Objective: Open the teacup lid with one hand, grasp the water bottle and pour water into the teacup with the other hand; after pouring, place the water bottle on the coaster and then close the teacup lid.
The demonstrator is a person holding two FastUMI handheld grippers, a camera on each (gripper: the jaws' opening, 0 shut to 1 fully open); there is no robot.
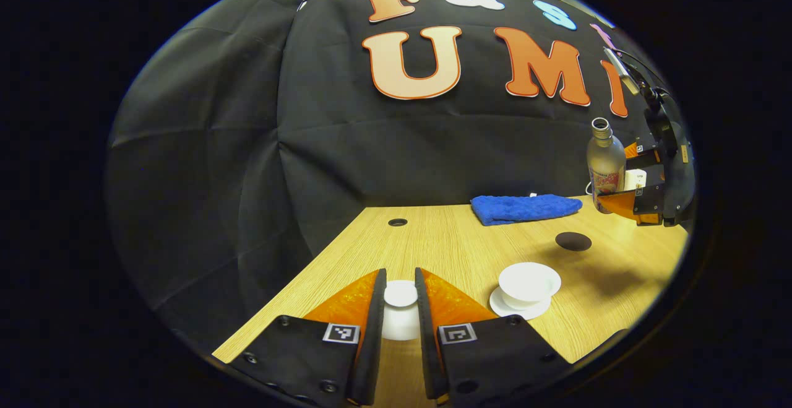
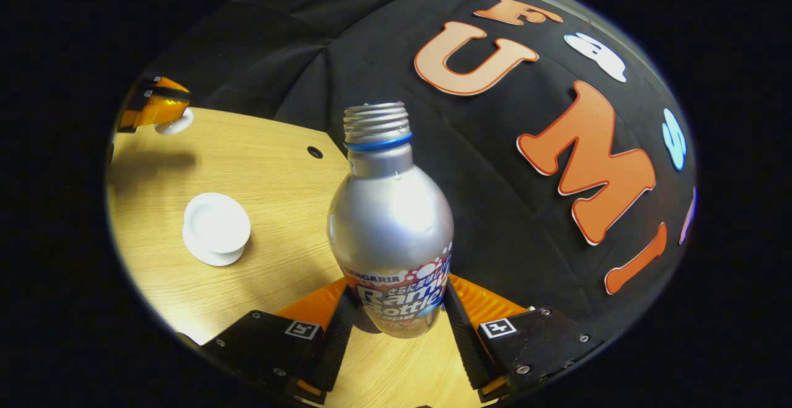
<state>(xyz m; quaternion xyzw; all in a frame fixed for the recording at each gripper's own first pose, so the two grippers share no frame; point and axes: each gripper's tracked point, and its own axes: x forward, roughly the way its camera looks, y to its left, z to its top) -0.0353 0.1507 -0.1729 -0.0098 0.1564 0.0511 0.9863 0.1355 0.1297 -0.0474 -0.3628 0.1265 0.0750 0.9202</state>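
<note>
Left claw (image 1: pixel 400 309) clamped lid (image 1: pixel 400 293); right claw (image 2: pixel 391 327) gripped bottle (image 2: pixel 390 222) low, aloft. Risk: top-heavy bottle slipping while tilting over teacup (image 1: pixel 529 284).

In the left gripper view, the lower sides of the small white ceramic teacup lid (image 1: pixel 400 315) vanish behind the left gripper's (image 1: pixel 400 299) two fingers. Near the tabletop's far right corner, the silver metal water bottle (image 1: pixel 605 163) has its base covered by the right gripper (image 1: pixel 625 200), and its label is too small to make out. In the right gripper view, that bottle's bottom edges sit behind the fingers; by the tabletop's far left edge, the lid is mostly covered.
</note>
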